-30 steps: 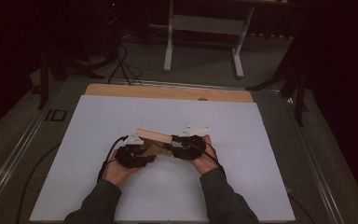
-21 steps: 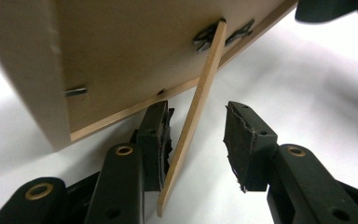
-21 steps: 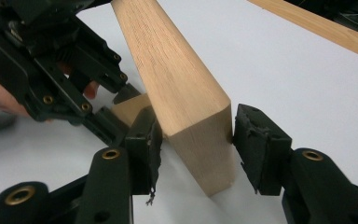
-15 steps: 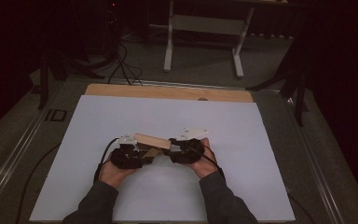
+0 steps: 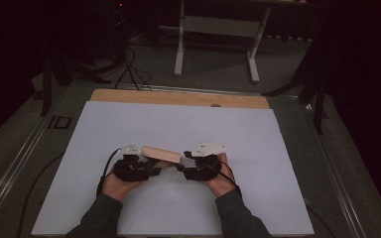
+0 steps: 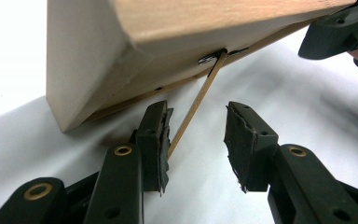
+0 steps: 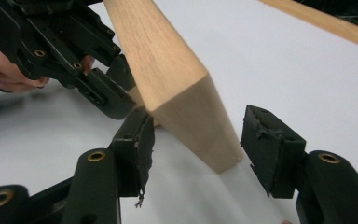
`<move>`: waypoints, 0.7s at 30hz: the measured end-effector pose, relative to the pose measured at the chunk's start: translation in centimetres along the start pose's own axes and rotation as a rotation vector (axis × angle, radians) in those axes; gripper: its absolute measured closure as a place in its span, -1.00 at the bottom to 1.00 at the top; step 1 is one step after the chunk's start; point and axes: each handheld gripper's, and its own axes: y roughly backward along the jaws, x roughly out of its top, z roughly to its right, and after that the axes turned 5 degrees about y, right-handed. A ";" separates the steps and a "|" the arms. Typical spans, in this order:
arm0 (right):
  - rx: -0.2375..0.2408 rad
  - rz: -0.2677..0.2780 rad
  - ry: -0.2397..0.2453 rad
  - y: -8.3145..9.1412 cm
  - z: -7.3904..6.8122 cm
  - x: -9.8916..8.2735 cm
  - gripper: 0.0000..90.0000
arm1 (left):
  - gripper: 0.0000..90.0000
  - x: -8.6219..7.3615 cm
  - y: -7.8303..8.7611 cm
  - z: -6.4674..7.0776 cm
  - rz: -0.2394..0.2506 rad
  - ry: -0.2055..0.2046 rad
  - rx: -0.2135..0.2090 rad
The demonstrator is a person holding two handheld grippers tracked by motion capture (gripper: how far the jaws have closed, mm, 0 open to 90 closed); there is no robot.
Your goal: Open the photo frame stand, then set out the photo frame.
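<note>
While seen from above, white sheet (image 5: 178, 124) covered a wood-edged table (image 5: 178, 97) in a dark room, wooden block (image 5: 161, 154) between both grippers; left gripper (image 6: 198, 140) parted, strip (image 6: 193, 109) between unpressed; right gripper (image 7: 198, 140) just opening, block end (image 7: 200, 121) between pads, untouched.

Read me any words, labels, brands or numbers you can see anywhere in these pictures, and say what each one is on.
"ID": that is how a dark mark reads on the grey floor strip left of the white table sheet; it is small and dim, so the reading is uncertain.
Wooden block: no print on the faces that show.
Left gripper and right gripper: no lettering readable on the black jaws or the grey plates.
</note>
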 end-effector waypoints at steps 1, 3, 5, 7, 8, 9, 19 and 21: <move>-0.003 0.004 -0.001 0.1 0.0 0.0 -0.06 | 0.33 0.0 0.0 0.0 0.001 -0.002 0.001; -0.001 0.009 -0.012 0.2 0.0 -0.1 -0.06 | 0.33 0.0 0.1 0.0 0.001 -0.007 0.005; 0.001 0.013 -0.014 0.2 -0.1 -0.2 -0.07 | 0.33 0.0 0.1 0.1 0.000 -0.010 0.010; 0.004 0.012 -0.012 0.2 -0.2 -0.2 -0.08 | 0.32 0.0 0.1 0.2 0.002 -0.016 0.017; 0.007 0.012 -0.009 0.1 -0.3 -0.1 -0.08 | 0.32 0.0 0.1 0.3 0.003 -0.019 0.018; 0.008 0.013 -0.008 0.1 -0.3 -0.1 -0.08 | 0.32 0.0 0.2 0.3 0.002 -0.023 0.018; 0.006 0.033 -0.014 0.6 -0.2 0.1 -0.09 | 0.31 0.1 0.2 0.4 0.009 -0.025 0.015; 0.010 0.039 -0.013 0.7 -0.3 0.2 -0.09 | 0.30 0.1 0.3 0.5 0.013 -0.027 0.016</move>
